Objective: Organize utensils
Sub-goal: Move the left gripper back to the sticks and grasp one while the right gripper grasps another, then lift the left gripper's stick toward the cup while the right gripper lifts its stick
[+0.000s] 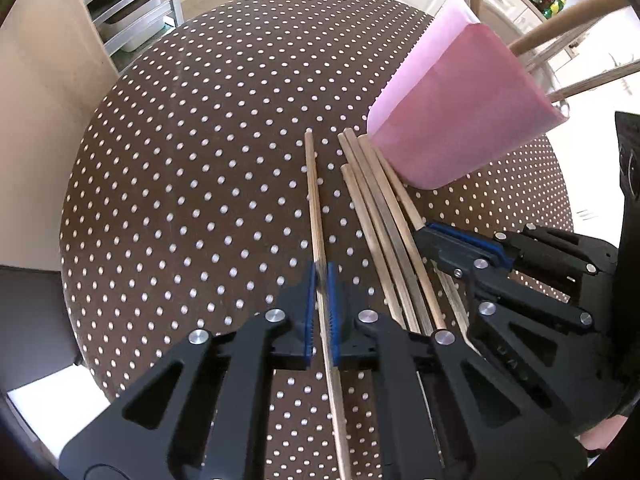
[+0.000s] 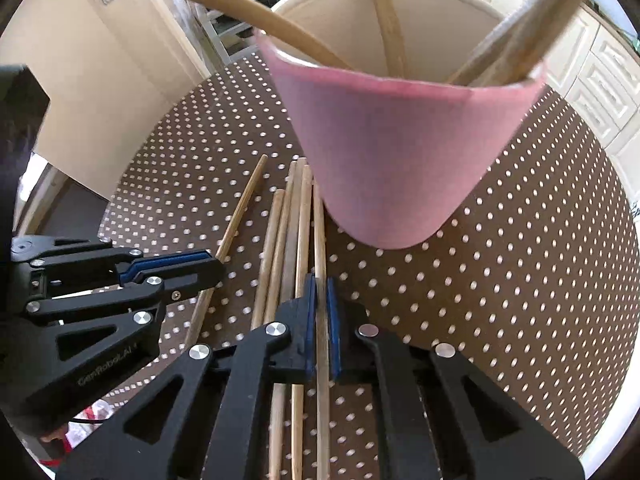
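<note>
Several wooden utensils already stood in the pink holder (image 2: 400,152) mid-table; five chopsticks remained flat beside it. The left gripper (image 1: 323,276) clamped the lone chopstick (image 1: 312,184), the right gripper (image 2: 321,292) the chopstick nearest the holder (image 2: 319,232).

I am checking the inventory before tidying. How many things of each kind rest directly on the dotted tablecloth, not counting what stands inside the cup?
Wooden chopsticks: 5
Pink cup: 1
Total: 6

Left gripper (image 1: 323,276) clamped (right gripper (image 2: 321,290) likewise).
</note>
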A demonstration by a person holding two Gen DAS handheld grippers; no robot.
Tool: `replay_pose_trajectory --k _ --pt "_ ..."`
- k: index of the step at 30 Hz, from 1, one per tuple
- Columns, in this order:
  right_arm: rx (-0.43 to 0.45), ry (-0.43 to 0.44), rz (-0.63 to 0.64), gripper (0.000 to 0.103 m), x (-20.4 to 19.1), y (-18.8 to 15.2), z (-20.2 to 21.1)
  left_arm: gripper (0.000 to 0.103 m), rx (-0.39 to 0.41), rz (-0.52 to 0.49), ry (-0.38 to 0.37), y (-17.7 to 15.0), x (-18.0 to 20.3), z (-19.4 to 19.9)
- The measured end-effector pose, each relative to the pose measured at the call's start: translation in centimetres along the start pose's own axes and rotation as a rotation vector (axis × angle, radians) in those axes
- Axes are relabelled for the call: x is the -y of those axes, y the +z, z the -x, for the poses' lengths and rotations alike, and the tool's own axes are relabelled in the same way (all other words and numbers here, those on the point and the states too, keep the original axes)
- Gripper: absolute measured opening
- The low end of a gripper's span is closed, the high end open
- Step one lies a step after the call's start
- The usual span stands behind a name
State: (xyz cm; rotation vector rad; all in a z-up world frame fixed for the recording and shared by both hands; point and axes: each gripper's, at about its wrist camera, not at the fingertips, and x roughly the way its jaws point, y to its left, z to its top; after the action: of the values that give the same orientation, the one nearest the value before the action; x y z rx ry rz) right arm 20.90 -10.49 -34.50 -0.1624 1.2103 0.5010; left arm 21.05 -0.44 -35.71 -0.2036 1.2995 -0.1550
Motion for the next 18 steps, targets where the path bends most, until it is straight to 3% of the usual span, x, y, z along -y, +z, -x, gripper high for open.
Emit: replay_pose_trajectory --k 18 --pt "0.136 0.066 -0.033 0.004 -2.3 -1.2 8.5 0.006 0.16 -0.04 -0.1 -3.1 -2.2 11.0"
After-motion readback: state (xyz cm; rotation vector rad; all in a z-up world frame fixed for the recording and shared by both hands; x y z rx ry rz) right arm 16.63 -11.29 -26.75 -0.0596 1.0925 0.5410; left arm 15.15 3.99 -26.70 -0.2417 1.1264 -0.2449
